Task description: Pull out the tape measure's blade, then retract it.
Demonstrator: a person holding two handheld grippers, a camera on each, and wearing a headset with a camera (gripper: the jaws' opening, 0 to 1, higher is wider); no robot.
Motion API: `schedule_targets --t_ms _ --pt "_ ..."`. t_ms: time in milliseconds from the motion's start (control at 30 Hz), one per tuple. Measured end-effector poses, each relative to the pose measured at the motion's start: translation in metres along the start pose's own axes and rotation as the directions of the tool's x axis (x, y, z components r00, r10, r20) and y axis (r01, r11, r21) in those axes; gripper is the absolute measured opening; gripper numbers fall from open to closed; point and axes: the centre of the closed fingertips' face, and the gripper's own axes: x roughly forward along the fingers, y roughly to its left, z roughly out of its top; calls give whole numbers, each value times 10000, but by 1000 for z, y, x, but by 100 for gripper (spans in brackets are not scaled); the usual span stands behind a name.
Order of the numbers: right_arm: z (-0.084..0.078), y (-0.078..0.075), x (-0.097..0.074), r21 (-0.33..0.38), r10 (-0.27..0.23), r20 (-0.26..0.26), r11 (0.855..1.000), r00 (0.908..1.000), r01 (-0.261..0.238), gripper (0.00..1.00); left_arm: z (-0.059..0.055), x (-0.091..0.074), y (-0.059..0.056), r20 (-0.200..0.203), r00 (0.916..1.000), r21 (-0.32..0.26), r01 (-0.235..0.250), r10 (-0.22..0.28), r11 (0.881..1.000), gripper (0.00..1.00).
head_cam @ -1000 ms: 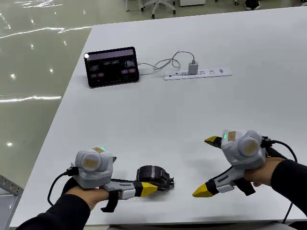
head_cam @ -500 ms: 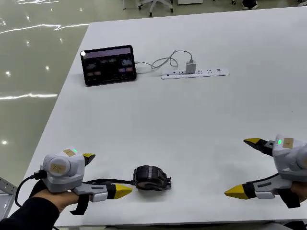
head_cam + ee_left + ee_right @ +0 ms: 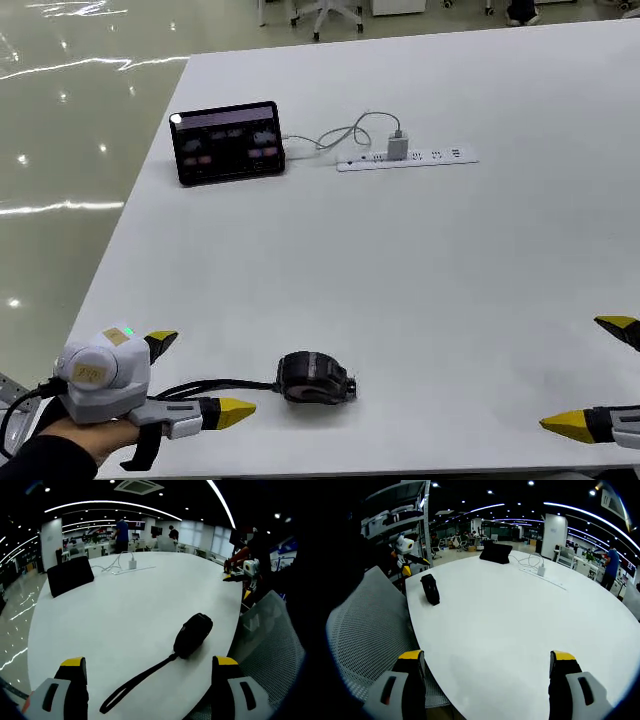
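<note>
A black tape measure (image 3: pixel 313 377) lies near the table's front edge, its blade in and its black wrist strap (image 3: pixel 210 384) trailing left. My left gripper (image 3: pixel 198 375) stands open to the left of it, with the strap's end between its jaws and the case a short way ahead. The left gripper view has the tape measure (image 3: pixel 193 634) lying beyond my open left gripper (image 3: pixel 150 662). My right gripper (image 3: pixel 590 375) is open far to the right, holding nothing. From the right gripper (image 3: pixel 486 656) view the tape measure (image 3: pixel 430 588) is small and distant.
A dark tablet (image 3: pixel 227 142) stands at the back left of the white table (image 3: pixel 420 250). A white power strip (image 3: pixel 407 156) with a plugged charger and cable lies beside it. A grey mesh chair (image 3: pixel 365 630) sits off the table's front edge.
Both grippers have moved apart: the left has drawn back leftward off the tape measure, and the right has swung far right. The tape measure stays lying on the table.
</note>
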Motion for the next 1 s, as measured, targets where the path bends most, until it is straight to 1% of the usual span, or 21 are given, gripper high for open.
schedule_targets --t_ms 67,133,200,233,300,367,433,500,533,600,633,700,767,800,833,900,967,1000 --pt "-5 -2 -4 -237 -74 -170 9997 9998 70 100 -1 -1 0 49 10000 -141 -7 8 9999 100" --pt "-8 -1 -6 -187 -63 -290 9998 9996 58 100 -3 -2 -2 71 10000 -184 31 -30 9998 100" --pt "-9 -1 -8 -220 -58 -263 9997 9996 52 100 -4 -1 -2 60 10000 -145 41 -40 9999 100" --pt "-10 -1 -8 -244 -89 -274 9997 9996 82 100 -5 -1 -2 36 10000 -225 81 -80 9997 100" --pt "-12 -2 -9 -122 -92 -296 9999 9995 88 100 -5 -1 -2 23 10000 -211 70 -70 9998 100" --pt "-13 -2 -9 -128 -98 -244 9999 9997 95 100 -3 -2 -2 91 9999 -270 106 -103 9996 100" --pt "-15 -1 -9 -30 -71 -373 10000 9993 70 100 -1 -1 -1 92 9999 -261 59 -57 9996 100" --pt "-15 -2 -8 -41 -78 -343 10000 9994 77 100 0 -1 0 102 9999 -283 53 -50 9996 100" --pt "-15 -2 -8 -35 -76 -321 10000 9995 74 100 0 0 -1 27 9999 -358 141 -140 9993 100" --pt "-15 -3 -7 31 -81 -319 10000 9995 82 100 0 1 -2 52 9998 -397 179 -177 9990 100" --pt "-15 -3 -7 31 -97 -293 9999 9995 98 100 -2 2 -2 -79 9994 -408 324 -327 9986 100" --pt "-17 -4 -6 121 -118 -287 9999 9995 122 100 -4 3 -2 -125 9993 -285 350 -353 9990 100" --pt "-23 -3 -5 143 -135 -318 9998 9994 140 100 -10 6 -6 -335 9981 -217 519 -526 9984 100" --pt "-27 -4 -4 197 -139 -401 9997 9991 147 100 -14 7 -8 -472 9973 -195 559 -568 9982 100" --pt "-32 -3 -3 375 -123 -530 9992 9985 143 100 -18 9 -11 -628 9964 -33 570 -571 9984 100" --pt "-33 -1 -4 429 -58 -448 9991 9990 77 100 -18 8 -14 -653 9960 21 617 -614 9981 100" --pt "-35 1 -4 347 -18 -429 9994 9991 33 100 -17 7 -8 -572 9977 83 379 -374 9992 100" --pt "-35 1 -4 366 -10 -418 9993 9991 25 100 -17 7 -8 -565 9976 -20 399 -400 9992 100"
